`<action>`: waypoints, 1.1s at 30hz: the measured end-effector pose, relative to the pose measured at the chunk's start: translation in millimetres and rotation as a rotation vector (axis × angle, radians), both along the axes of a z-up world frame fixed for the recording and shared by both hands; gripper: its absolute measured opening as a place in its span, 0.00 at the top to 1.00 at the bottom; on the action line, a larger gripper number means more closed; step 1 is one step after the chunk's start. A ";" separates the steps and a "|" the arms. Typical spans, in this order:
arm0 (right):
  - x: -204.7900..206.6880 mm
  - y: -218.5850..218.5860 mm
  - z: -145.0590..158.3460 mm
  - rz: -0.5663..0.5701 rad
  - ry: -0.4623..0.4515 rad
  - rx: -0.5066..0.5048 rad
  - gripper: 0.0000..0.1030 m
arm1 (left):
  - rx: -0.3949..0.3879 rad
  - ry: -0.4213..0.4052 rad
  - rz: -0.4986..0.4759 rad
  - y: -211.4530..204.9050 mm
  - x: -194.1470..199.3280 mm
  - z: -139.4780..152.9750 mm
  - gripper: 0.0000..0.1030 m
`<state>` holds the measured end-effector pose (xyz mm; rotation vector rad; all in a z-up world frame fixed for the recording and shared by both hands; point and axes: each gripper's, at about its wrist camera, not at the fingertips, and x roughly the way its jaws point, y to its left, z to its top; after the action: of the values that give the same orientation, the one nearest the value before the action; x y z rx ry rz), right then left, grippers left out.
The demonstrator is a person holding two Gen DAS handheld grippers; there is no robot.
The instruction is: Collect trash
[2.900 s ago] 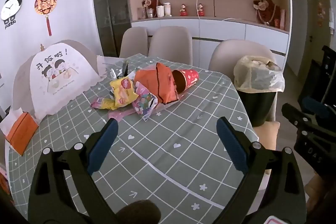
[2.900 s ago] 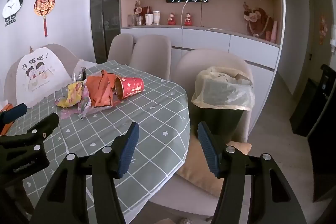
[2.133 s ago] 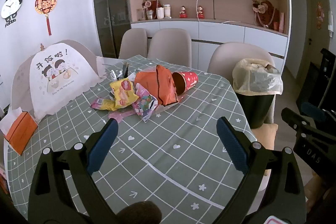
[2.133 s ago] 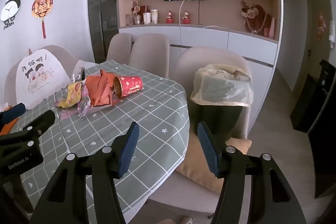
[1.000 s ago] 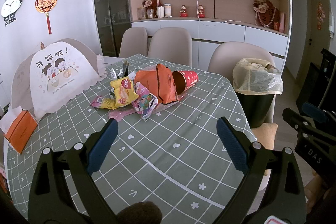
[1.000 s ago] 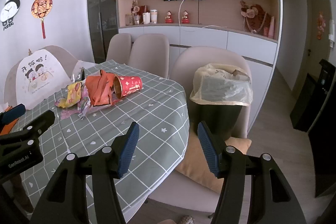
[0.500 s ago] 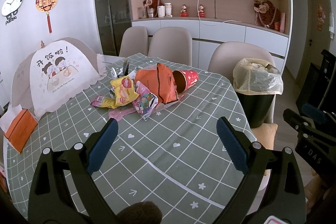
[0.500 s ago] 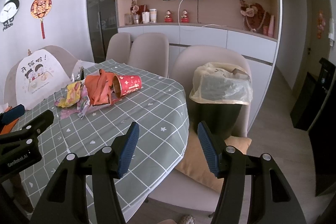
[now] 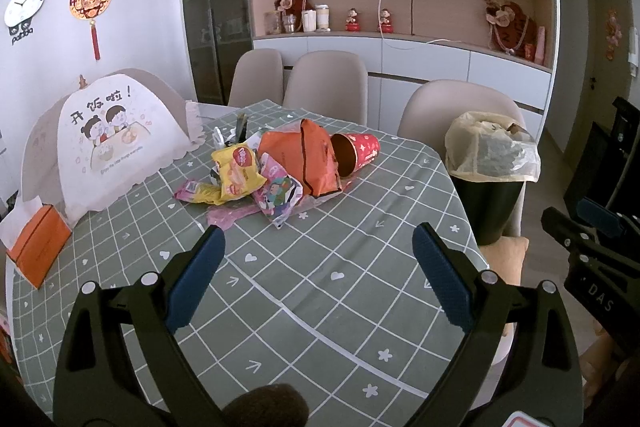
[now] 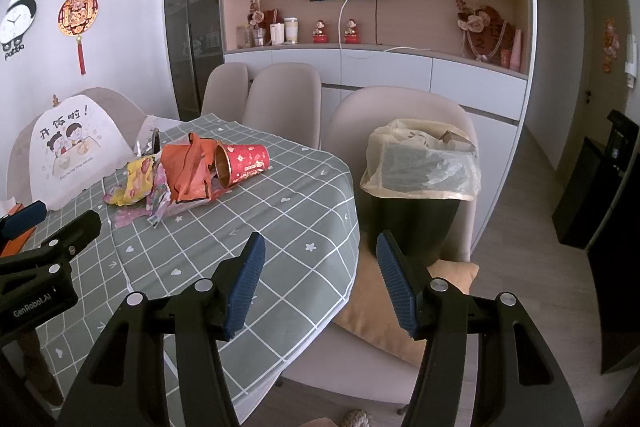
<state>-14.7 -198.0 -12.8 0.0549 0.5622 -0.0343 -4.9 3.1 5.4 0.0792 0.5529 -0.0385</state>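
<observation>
A heap of trash lies mid-table: a red paper cup (image 9: 355,153) (image 10: 241,163) on its side, an orange bag (image 9: 302,157) (image 10: 188,167), a yellow snack wrapper (image 9: 236,173) (image 10: 136,181) and pink wrappers (image 9: 280,197). A black bin with a beige liner (image 9: 490,157) (image 10: 420,171) stands on a chair seat right of the table. My left gripper (image 9: 318,247) hovers open over the near table, well short of the heap. My right gripper (image 10: 320,259) is open and empty near the table's right edge, in front of the bin.
The round table has a grey checked cloth (image 9: 320,291). A white mesh food cover (image 9: 116,143) and an orange tissue box (image 9: 38,247) sit at its left. Beige chairs (image 9: 324,87) ring the far side, with a cushion (image 10: 400,307) on the bin's chair.
Both views have shifted only slightly; both grippers stay open and empty, and the trash and bin have not moved.
</observation>
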 end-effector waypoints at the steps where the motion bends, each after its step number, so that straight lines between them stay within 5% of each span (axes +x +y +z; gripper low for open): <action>1: 0.0 -0.1 0.3 0.000 0.000 -0.001 0.47 | -0.001 0.001 0.001 0.2 -0.4 -0.4 0.12; 20: 19.5 -3.4 -1.6 0.053 0.010 -0.011 0.46 | -0.003 0.036 0.050 9.5 13.5 -9.5 0.12; 33: 101.1 -5.3 -11.4 0.171 0.066 -0.058 0.47 | -0.145 0.126 0.147 76.9 114.6 -29.5 0.08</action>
<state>86.4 -203.2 -24.2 -0.0507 0.6296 0.1145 109.7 80.0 -24.1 -0.1060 0.6791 0.0604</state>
